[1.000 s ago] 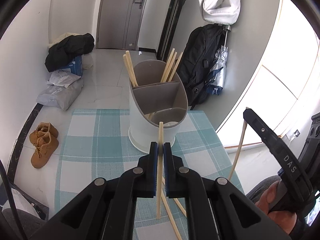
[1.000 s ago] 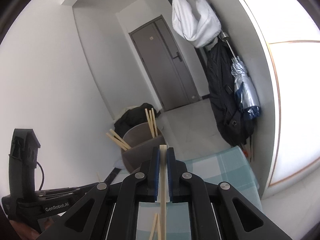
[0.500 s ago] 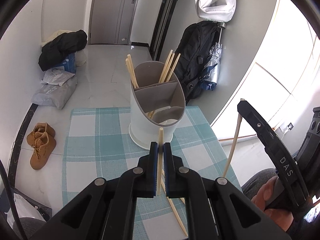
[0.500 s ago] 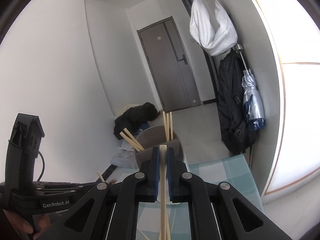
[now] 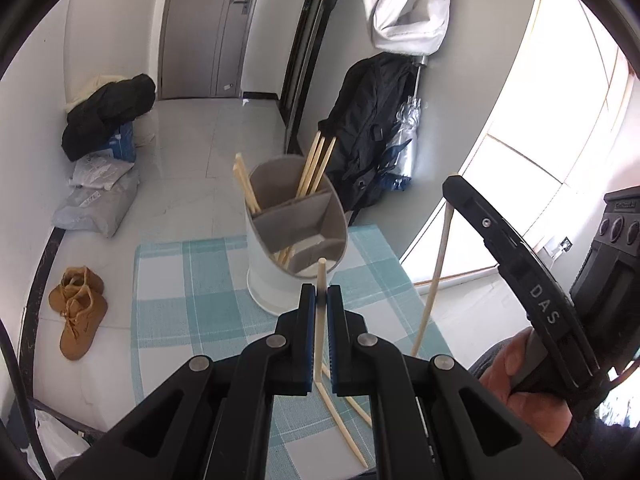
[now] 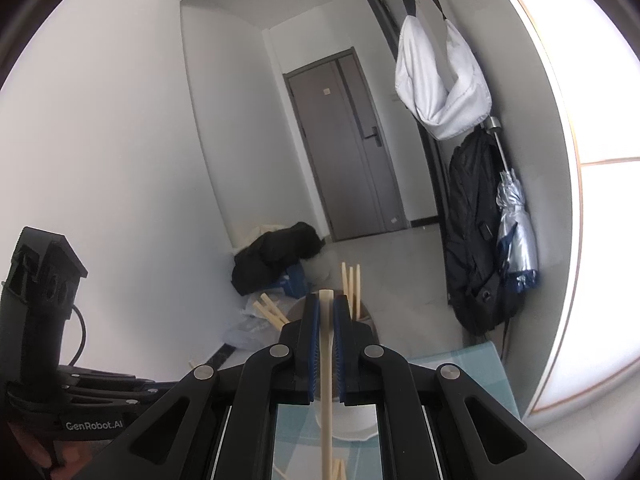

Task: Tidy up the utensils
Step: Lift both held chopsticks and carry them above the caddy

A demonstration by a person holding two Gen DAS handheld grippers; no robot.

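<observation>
A grey and white utensil holder (image 5: 294,240) with dividers stands on the checked cloth and holds several chopsticks in its back compartment. My left gripper (image 5: 319,294) is shut on a pale chopstick (image 5: 319,328), upright, just in front of the holder. My right gripper (image 6: 326,306) is shut on another chopstick (image 6: 327,380); in the left wrist view that gripper (image 5: 454,196) is high at the right with its chopstick (image 5: 434,280) hanging down. In the right wrist view the holder (image 6: 366,320) is mostly hidden behind the fingers.
Two loose chopsticks (image 5: 340,420) lie on the teal checked cloth (image 5: 192,300) near the front. Beyond the table edge are brown shoes (image 5: 78,312), bags, a black backpack (image 5: 372,132) and an umbrella by the wall.
Both grippers have risen with their chopsticks. The holder now looks farther off and lower in the left wrist view, and sinks behind the fingers in the right wrist view.
</observation>
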